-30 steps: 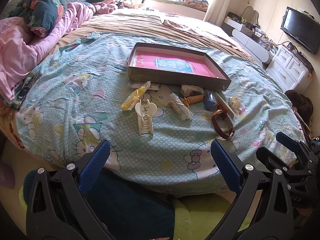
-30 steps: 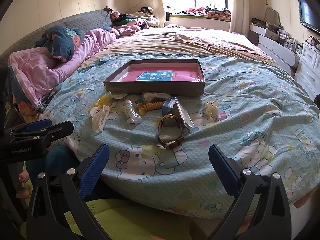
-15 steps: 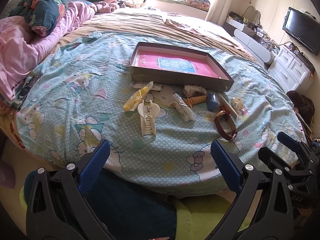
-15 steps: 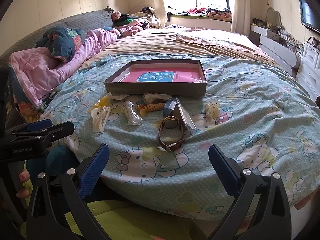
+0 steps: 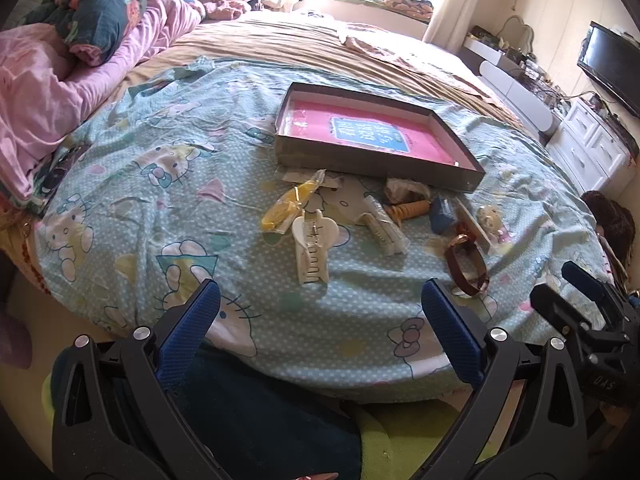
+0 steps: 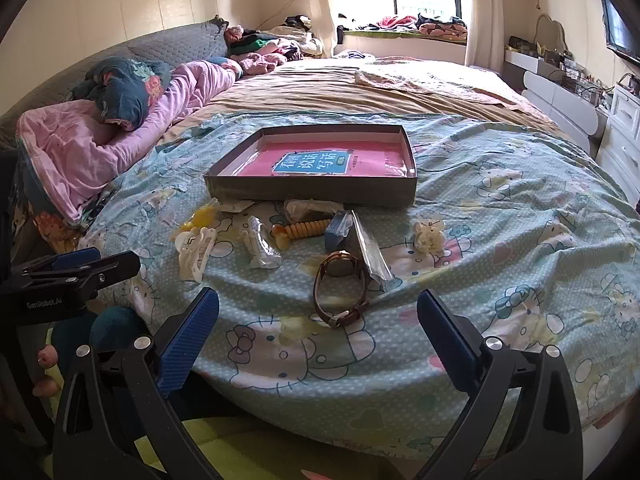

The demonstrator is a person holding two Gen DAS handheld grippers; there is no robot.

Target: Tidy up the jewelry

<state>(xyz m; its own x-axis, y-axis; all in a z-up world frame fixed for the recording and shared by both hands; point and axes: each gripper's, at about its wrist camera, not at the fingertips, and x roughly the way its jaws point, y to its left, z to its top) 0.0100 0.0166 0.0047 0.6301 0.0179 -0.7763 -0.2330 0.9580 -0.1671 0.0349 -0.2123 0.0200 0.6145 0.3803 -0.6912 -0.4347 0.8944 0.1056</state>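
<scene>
Left wrist view: hovering at bed (image 5: 168, 184) edge, left tongs (image 5: 320, 312) released, empty. Right tongs (image 6: 318, 322) likewise spread, holding nothing. Judging step as approach before first pick. Clip (image 5: 311, 246) lying just beyond left tongs; watch (image 6: 340, 286) lying just ahead of right tongs; box (image 6: 312, 192) sitting farther back. Next move calling for lowering, then closing.

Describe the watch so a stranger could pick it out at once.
Find the shallow grey box with the pink book on the cartoon-cat bedsheet. Among the clutter in front of it, the watch lies nearest the bed's edge. It alone has a brown leather strap looped around a round gold-rimmed face.
</scene>
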